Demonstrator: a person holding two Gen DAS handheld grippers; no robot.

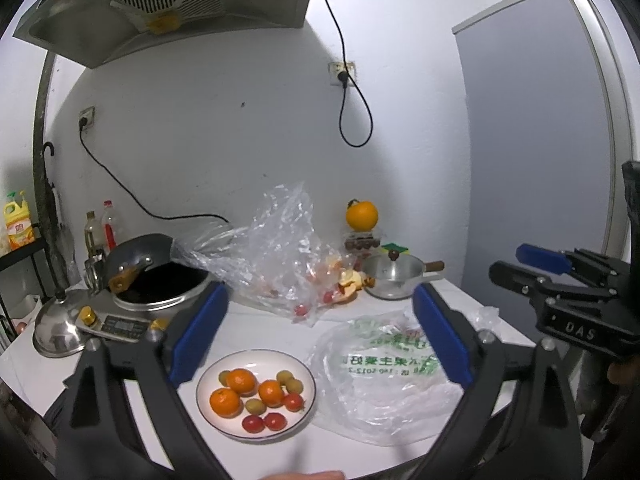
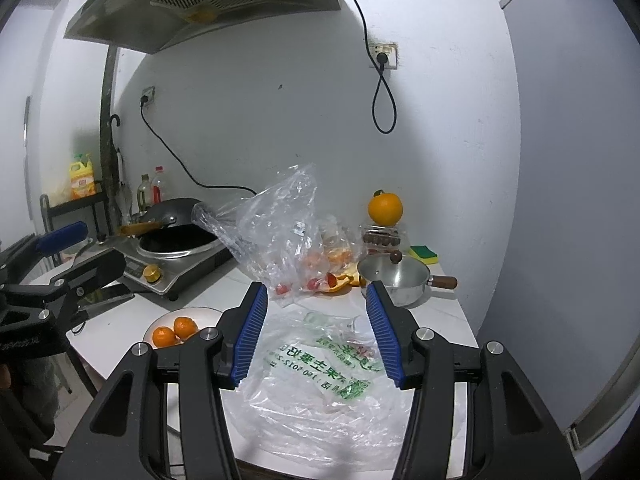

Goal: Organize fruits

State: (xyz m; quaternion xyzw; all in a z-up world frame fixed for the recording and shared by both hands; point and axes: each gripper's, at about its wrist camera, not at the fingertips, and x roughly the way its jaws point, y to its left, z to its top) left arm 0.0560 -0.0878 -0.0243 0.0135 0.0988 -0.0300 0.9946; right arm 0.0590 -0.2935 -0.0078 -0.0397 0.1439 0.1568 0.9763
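A white plate [image 1: 256, 360] near the counter's front edge holds three tangerines [image 1: 240, 381], several cherry tomatoes [image 1: 264, 422] and small yellow-green fruits [image 1: 289, 380]. My left gripper [image 1: 320, 334] hovers open above and behind the plate, nothing between its blue pads. My right gripper [image 2: 316, 336] stands open over a flat printed plastic bag [image 2: 320, 368], its pads clear of it. A crumpled clear bag [image 2: 280, 232] farther back holds more cherry tomatoes [image 2: 316, 283]. A large orange [image 2: 385, 208] sits on a clear box by the wall.
A wok on an induction cooker [image 1: 160, 280] and a steel lid [image 1: 56, 328] fill the left side. A small saucepan [image 2: 394, 280], orange peel [image 1: 350, 284] and a sponge [image 2: 423, 253] lie at the back right. A grey door [image 1: 536, 140] borders the right.
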